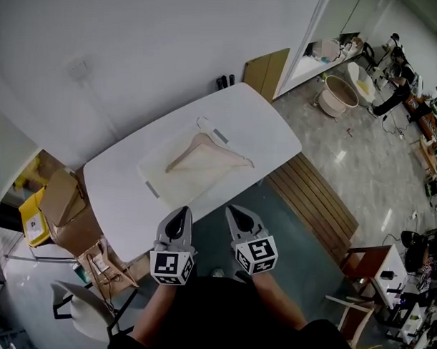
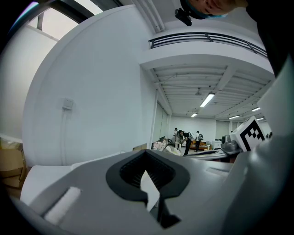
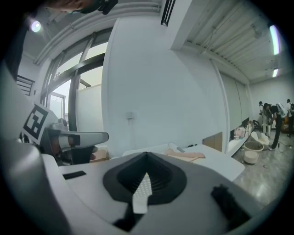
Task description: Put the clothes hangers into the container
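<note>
Left gripper (image 1: 178,217) and right gripper (image 1: 238,218), grey moulded plastic, have their jaws pressed together on nothing. One pale wooden hanger (image 1: 205,154) with a wire hook lies flat inside the shallow translucent container (image 1: 174,187) on the rounded white table (image 1: 267,125).

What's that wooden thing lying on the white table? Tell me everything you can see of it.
It is a clothes hanger of pale, light-coloured wood, triangular, with two sloping arms and a straight bottom bar. A thin metal hook at its peak points toward the far edge of the table. It lies flat on a pale rectangular container near the table's middle. Nothing else touches it. Whether a second hanger lies under it cannot be told.
</note>
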The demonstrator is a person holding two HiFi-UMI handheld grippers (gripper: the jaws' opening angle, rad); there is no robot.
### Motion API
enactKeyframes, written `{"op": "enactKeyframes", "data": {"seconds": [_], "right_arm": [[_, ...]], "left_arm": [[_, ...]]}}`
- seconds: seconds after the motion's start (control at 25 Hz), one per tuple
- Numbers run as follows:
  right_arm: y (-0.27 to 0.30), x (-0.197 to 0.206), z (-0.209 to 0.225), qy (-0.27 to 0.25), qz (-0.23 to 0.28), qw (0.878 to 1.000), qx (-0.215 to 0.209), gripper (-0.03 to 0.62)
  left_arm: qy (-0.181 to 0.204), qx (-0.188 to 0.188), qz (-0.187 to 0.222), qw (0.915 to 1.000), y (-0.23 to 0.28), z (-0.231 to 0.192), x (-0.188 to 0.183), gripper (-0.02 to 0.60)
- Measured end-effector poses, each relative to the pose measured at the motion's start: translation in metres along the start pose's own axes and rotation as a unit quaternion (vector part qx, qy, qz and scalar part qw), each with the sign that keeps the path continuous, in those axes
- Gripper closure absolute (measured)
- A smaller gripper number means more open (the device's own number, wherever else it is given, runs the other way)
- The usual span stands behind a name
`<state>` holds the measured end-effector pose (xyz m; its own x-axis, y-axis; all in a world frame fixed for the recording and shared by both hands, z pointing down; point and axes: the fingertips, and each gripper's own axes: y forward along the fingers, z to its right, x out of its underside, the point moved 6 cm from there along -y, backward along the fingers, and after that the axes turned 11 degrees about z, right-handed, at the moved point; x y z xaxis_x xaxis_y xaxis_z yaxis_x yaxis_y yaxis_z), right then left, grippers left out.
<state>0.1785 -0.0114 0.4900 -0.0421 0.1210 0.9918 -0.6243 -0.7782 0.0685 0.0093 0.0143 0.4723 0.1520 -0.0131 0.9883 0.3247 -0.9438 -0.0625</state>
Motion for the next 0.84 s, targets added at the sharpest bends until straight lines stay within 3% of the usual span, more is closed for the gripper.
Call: {"op": "enactKeyframes", "data": {"seconds": [0.84], "right_arm": [[-0.030, -0.009, -0.030, -0.020, 0.016, 1.000, -0.012, 0.580]], "left_arm": [[0.000, 0.005, 0.007, 1.0000, -0.037, 0.012, -0.004, 0.577]]}}
